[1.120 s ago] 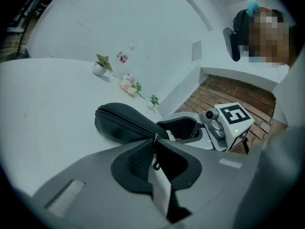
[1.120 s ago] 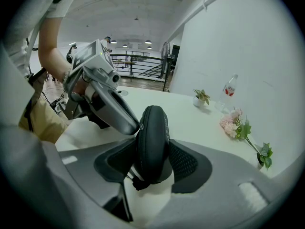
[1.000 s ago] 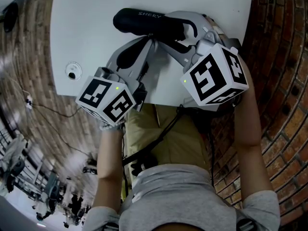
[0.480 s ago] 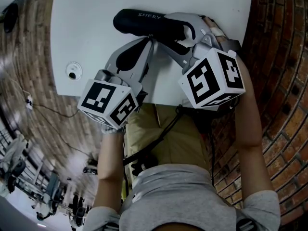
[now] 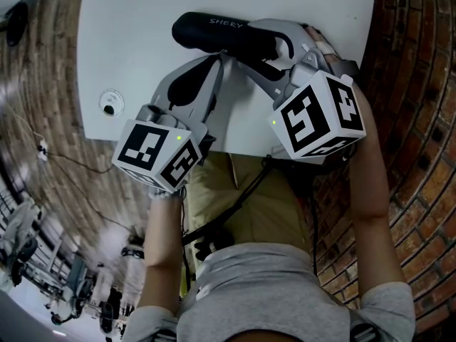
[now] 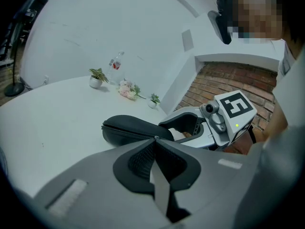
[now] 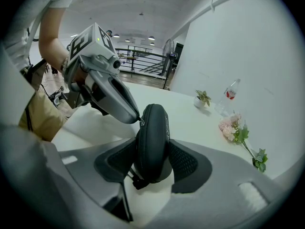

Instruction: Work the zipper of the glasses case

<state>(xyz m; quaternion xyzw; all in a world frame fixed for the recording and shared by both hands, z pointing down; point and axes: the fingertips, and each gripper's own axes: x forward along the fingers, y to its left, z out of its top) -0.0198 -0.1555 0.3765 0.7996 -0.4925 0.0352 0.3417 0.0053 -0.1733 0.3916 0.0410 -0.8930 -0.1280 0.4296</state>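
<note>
Right claw (image 7: 151,152) grasps the glasses case (image 7: 153,125); left claw (image 6: 156,140) clenched on the zipper pull (image 7: 141,122), almost hidden between tips

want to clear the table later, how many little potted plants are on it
2. One potted plant stands beside the bottle; a second potted plant stands just past the pink flowers. More may be hidden from these views.

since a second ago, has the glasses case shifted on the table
No: the glasses case lies just as far from the round fitting on the table as before.
</note>
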